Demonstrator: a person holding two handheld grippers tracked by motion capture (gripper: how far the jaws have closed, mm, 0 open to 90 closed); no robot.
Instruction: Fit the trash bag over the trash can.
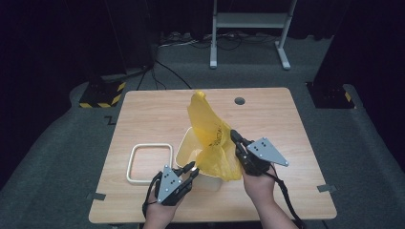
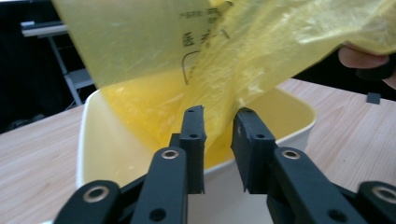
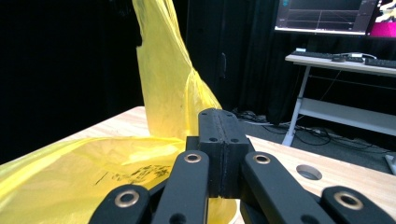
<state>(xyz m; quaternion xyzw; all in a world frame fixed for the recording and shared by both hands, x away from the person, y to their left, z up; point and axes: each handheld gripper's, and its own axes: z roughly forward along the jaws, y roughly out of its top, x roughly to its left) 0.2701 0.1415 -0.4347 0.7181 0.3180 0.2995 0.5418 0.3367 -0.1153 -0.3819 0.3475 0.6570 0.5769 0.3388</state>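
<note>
- Table (image 1: 153, 119) carries all of it: a cream bin (image 1: 187, 149) stands near the middle of my side, and its loose rectangular lid frame (image 1: 149, 163) lies flat just beside it at nine o'clock.
- Bag, a thin yellow plastic liner (image 1: 209, 133), is half in the bin: its lower part is crumpled over the bin's three o'clock rim, and one long tail stands up and leans toward twelve o'clock, so its long axis runs from six to twelve.
- My right gripper (image 1: 235, 136) sits at three o'clock of the bin with its jaws clenched tight together; from its own view the film (image 3: 168, 88) lies against the left side of the jaws, and I cannot tell whether any of it is pinched between the pads.
- My left gripper (image 1: 192, 167) is at the bin's six o'clock rim, jaws released and a little apart; the bag's hanging edge (image 2: 219, 88) lies straight ahead of the tips, just above the gap and touching neither pad.
- I judge the left is the nearer one to the loose edge; it needs to go forward and slightly up to catch it.
</note>
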